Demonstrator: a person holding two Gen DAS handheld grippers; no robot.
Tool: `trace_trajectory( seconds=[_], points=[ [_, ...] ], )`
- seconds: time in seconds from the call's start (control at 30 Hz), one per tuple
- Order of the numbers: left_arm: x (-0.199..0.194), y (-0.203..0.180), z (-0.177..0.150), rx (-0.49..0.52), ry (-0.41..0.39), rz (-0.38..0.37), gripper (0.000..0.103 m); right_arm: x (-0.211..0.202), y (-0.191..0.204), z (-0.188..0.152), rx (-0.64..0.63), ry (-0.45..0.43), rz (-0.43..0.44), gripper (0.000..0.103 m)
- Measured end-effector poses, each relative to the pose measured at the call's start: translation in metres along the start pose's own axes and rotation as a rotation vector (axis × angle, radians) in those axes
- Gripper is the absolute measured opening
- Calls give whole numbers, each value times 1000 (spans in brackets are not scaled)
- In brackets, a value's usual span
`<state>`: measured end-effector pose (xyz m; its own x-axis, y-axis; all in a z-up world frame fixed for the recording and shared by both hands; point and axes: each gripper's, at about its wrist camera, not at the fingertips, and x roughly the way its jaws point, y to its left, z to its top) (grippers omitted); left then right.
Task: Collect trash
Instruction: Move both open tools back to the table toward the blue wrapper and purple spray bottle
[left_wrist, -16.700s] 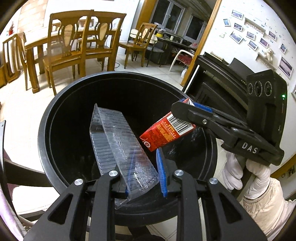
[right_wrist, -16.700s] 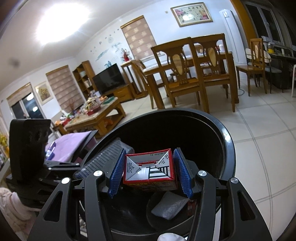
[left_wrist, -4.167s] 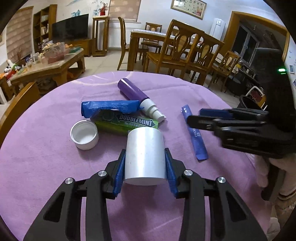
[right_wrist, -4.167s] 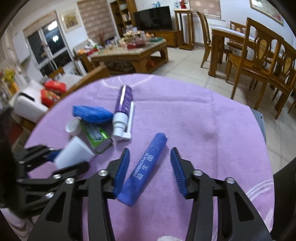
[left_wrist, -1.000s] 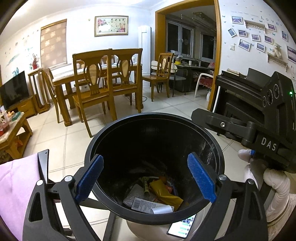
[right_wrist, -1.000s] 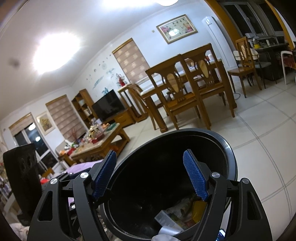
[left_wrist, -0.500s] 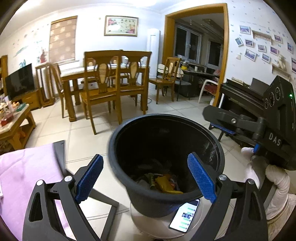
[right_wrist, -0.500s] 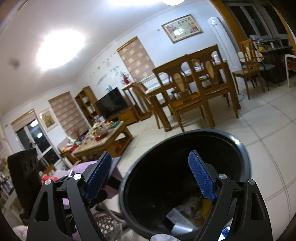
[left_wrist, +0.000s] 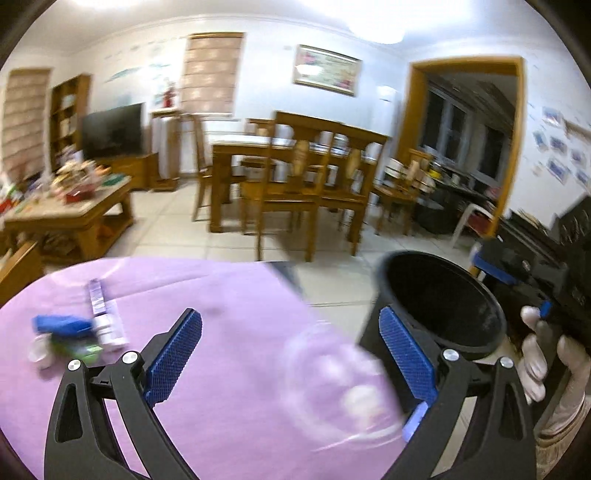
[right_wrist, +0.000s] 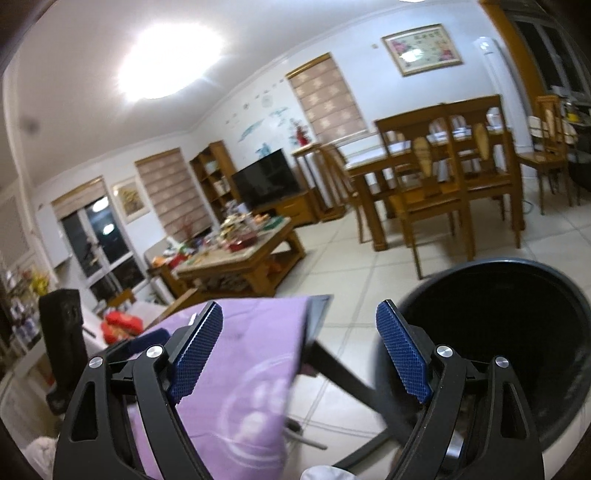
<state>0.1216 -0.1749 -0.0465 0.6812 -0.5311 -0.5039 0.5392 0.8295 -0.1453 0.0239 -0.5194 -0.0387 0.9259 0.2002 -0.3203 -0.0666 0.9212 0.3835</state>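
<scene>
**Ana:** Purple cloth fills the lower half of the left wrist view now; a second ago that camera looked straight down into the black bin (left_wrist: 439, 299). So the left gripper (left_wrist: 291, 362) has swung away from the bin and back over the worktop (left_wrist: 221, 332).

**Ben:** And its state?

**Ana:** Spread wide, blue pads far apart, nothing between them. The right gripper (right_wrist: 299, 354) is the same: fully spread and empty. Its camera shows the worktop's edge on the left and the bin's rim on the right, so it sits between the two.

**Ben:** Four seconds ago the left one held a white cup and the right one was closing on a blue tube. Both went into the bin, then?

**Ana:** That is my reading, since both grippers hung open over the bin a second ago and carry nothing now. This frame does not show the bin's contents.

**Ben:** What is left?

**Ana:** A small cluster at the far left of the worktop: a blue packet (left_wrist: 61, 325), a purple spray bottle (left_wrist: 101, 314), a green pack (left_wrist: 75, 349) and a white lid (left_wrist: 38, 352), lying touching or nearly so. Motion blur hides detail. I would judge another trip is needed, probably two items again.
</scene>
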Motion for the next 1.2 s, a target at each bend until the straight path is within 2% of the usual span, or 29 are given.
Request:
trace_trajectory(
  seconds=[0.17, 0.3, 0.4, 0.63, 0.8, 0.97, 1.13, 1.17, 1.2],
  points=[
    [-22, 88, 3, -188, -12, 65, 96, 40, 56, -10, -53, 60, 60, 84],
    [-26, 147, 3, -344, 6, 35, 95, 70, 96, -15, -90, 102, 103, 84],
    [-16, 178, 4, -420, 38, 8, 84, 91, 123, -18, -117, 128, 133, 84],
    [10, 210, -3, -510, 122, -56, 59, 122, 164, -15, -164, 160, 173, 84],
    [19, 219, -8, -559, 165, -63, 47, 140, 181, -9, -198, 177, 184, 84],
    [13, 228, -6, -584, 140, -80, 47, 158, 194, -5, -228, 205, 194, 84],
    [-10, 246, -8, -631, 113, -13, 50, 170, 198, -6, -233, 220, 205, 84],
    [-12, 253, -11, -648, 121, 4, 52, 171, 199, -7, -233, 222, 206, 84],
    [-11, 259, -13, -661, 131, 11, 61, 173, 199, -8, -232, 224, 207, 84]
  ],
)
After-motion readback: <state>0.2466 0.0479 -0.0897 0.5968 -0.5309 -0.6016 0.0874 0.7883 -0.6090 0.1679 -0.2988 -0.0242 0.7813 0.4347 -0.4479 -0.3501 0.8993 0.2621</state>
